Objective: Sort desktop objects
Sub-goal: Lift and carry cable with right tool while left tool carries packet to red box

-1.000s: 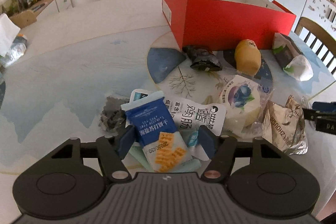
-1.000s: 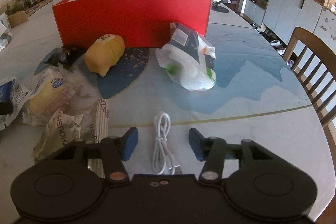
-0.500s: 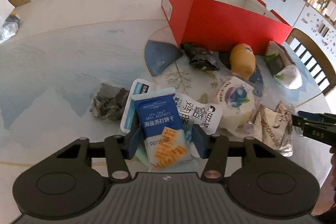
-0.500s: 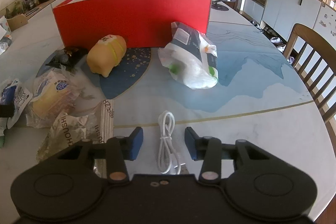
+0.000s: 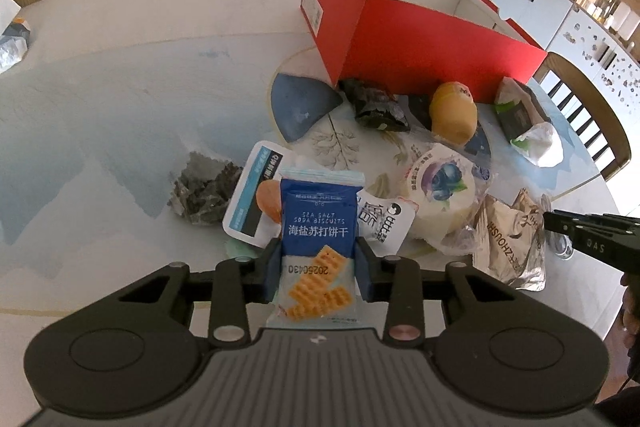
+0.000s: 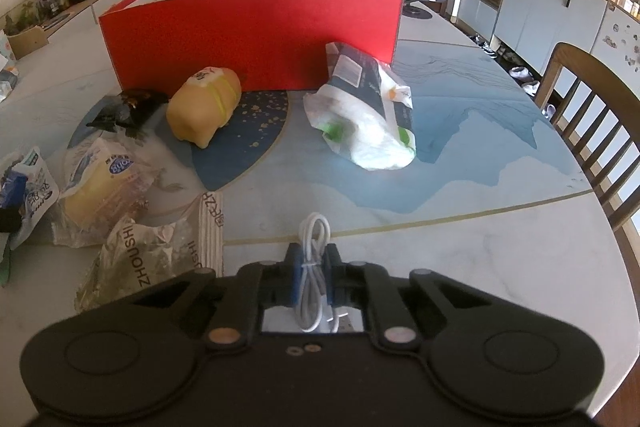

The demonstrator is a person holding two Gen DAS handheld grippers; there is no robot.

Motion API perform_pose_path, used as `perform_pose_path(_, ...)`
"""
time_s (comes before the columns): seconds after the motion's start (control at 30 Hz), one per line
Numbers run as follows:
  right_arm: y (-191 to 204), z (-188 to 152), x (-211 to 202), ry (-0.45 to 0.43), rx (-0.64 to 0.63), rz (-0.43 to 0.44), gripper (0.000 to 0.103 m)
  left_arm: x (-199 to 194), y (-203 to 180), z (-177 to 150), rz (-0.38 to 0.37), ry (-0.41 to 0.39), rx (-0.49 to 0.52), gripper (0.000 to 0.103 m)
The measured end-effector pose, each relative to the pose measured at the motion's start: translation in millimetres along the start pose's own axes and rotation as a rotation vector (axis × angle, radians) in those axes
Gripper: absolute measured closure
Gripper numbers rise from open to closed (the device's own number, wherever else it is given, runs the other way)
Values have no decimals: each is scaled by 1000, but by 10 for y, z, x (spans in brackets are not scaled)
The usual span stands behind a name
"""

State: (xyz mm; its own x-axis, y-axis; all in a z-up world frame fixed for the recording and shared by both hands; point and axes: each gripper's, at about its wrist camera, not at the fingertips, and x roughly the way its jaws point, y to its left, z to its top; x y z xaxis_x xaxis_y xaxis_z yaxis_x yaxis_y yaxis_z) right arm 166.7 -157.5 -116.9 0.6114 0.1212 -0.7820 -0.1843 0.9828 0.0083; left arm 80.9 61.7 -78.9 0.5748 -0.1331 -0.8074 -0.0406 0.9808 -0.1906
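My left gripper [image 5: 318,259] is shut on a blue sea-salt soda biscuit packet [image 5: 318,223], held above a pile of snack packets. My right gripper [image 6: 312,263] is shut on a coiled white USB cable [image 6: 312,267] near the table's front edge; it also shows at the right of the left wrist view [image 5: 588,235]. An open red box [image 6: 256,35] stands at the back of the table, also seen in the left wrist view [image 5: 420,39].
On the table lie a yellow bun [image 6: 204,105], a white-green bag [image 6: 368,115], a blueberry cake packet [image 5: 440,187], a silver foil wrapper [image 6: 160,255], a black wrapper [image 5: 376,103] and a grey crumpled wrapper [image 5: 204,195]. Wooden chairs [image 6: 592,123] stand around.
My left fingers closed on the biscuit packet and lifted it. My right fingers closed on the white cable.
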Motion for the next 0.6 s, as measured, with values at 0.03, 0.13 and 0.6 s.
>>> perform_pose_path(0.03,-4,1,-5,2,0,-1,92,-15,1,7,-1,-3,2,68)
perform_pose_path(0.13,-15,17,-43,0,6,2,92,-66,-12,34,-2,-18,14,68)
perform_pose_path(0.6,4,437,-353,-95,-25,32,92,-278,-102,340,-15,-99,59,67)
